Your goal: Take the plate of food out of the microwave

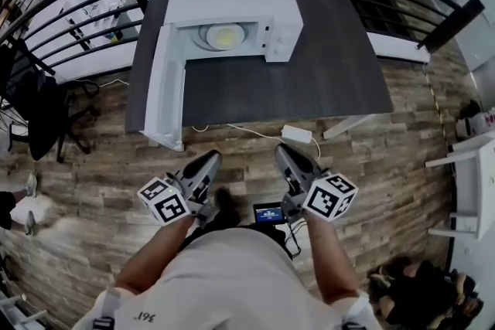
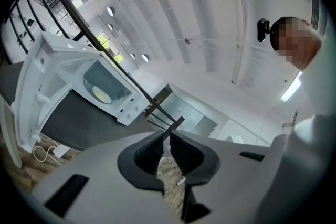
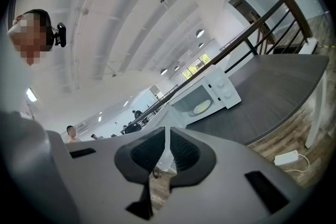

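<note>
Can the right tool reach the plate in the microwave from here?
Not from here, I think. The right tool hangs over the floor, well short of the table. But the door stands open and nothing blocks the plate, so a step closer should do.

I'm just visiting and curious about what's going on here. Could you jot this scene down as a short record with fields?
Microwave: white, on the dark table, door wide open
Plate: inside the microwave, yellow food on it
Left gripper: short of the table, fingers nearly together, nothing between them
Right gripper: likewise, nothing held
Progress: plate not yet taken out
</note>
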Demonstrator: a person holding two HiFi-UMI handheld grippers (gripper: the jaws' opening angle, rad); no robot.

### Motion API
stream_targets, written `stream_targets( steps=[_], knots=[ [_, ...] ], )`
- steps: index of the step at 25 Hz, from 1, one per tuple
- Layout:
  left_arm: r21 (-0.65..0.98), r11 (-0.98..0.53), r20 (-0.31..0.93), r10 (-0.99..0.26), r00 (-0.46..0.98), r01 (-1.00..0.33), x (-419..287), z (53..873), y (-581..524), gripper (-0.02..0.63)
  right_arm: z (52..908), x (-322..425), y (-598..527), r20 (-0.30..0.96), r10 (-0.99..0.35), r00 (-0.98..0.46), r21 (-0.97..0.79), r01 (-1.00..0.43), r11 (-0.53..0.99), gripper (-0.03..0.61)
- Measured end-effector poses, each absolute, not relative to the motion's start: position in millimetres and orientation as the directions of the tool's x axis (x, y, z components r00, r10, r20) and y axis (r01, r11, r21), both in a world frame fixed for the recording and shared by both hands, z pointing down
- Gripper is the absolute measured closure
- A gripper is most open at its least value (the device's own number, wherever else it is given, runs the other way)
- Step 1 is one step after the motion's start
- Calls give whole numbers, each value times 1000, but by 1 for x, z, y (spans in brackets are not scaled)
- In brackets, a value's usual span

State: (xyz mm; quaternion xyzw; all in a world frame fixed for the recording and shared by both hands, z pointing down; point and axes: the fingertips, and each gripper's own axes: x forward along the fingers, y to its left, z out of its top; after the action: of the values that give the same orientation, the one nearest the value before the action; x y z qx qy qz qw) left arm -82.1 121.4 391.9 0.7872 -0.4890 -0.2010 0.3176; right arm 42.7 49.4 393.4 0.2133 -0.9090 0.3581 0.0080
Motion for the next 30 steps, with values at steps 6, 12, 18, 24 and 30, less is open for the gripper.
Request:
stream_targets(
  steps=[6,12,18,24,30],
  knots=[
    [671,-332,18,-887,462,-663,-110,398,86,577,394,5,23,176,-410,-895,-638,-421,644,560],
    [672,-328,28,-884,466,-664,-118,404,53,577,402,-13,-8,208,-426,-881,-641,-451,621,560],
    [674,-309,22,-900,436,-671,-126,409,17,577,410,-32,-46,221,-383,-897,-642,-430,635,560],
    [667,-242,38,-933,357,-704,-136,413,-26,577,421,-45,-94,243,-305,-921,-642,-388,661,560],
    [668,-152,89,-956,281,-729,-132,422,-67,577,427,-49,-142,261,-224,-939,-635,-342,693,560]
  ],
)
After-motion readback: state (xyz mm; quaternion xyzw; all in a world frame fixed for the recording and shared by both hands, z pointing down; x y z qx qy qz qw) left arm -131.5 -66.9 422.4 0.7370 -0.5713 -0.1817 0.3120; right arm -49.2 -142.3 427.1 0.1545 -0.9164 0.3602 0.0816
